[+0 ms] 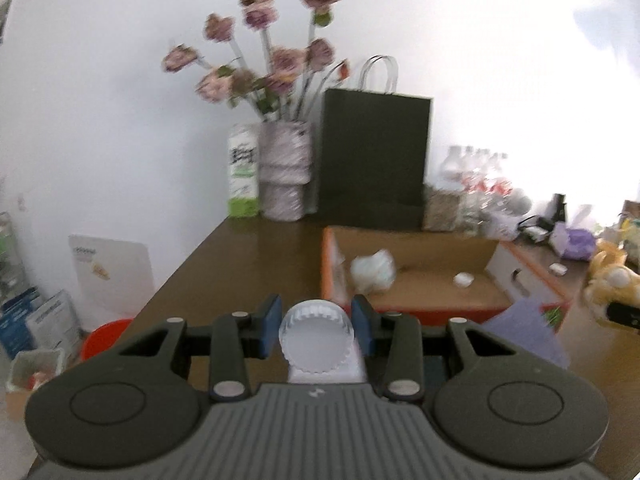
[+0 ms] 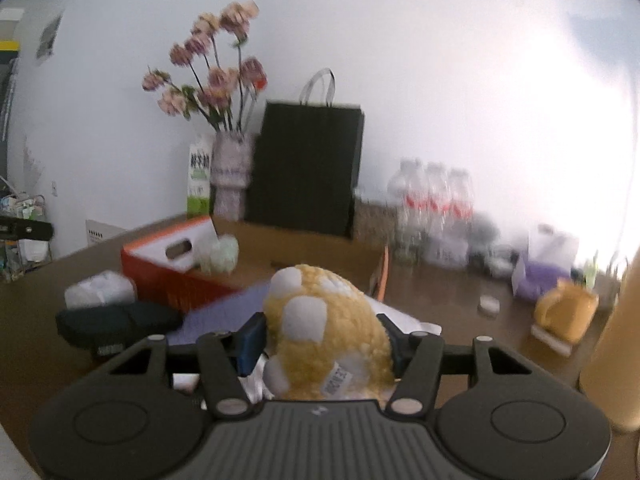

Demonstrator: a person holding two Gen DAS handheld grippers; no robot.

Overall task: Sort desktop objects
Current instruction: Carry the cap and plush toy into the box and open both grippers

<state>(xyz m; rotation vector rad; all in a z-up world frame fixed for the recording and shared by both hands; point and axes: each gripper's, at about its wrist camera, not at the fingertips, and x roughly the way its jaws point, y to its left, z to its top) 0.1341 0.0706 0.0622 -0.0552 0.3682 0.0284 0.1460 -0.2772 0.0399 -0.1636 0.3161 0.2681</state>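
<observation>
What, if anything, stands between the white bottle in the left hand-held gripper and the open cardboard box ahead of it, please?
Nothing visible does. The white bottle sits between the left hand-held gripper pads, and only bare brown table lies before the cardboard box, whose top is open.

Bare brown surface (image 1: 248, 256) lies open left of the orange box (image 1: 404, 304), while the vase (image 1: 285, 172), black bag (image 1: 374, 160) and bottles (image 2: 434, 208) block the back.

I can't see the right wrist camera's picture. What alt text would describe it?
A two-finger gripper clamps a yellow-and-white plush toy above a brown desk. Behind it stand an orange box, a black paper bag, a vase of pink flowers and water bottles.
</observation>
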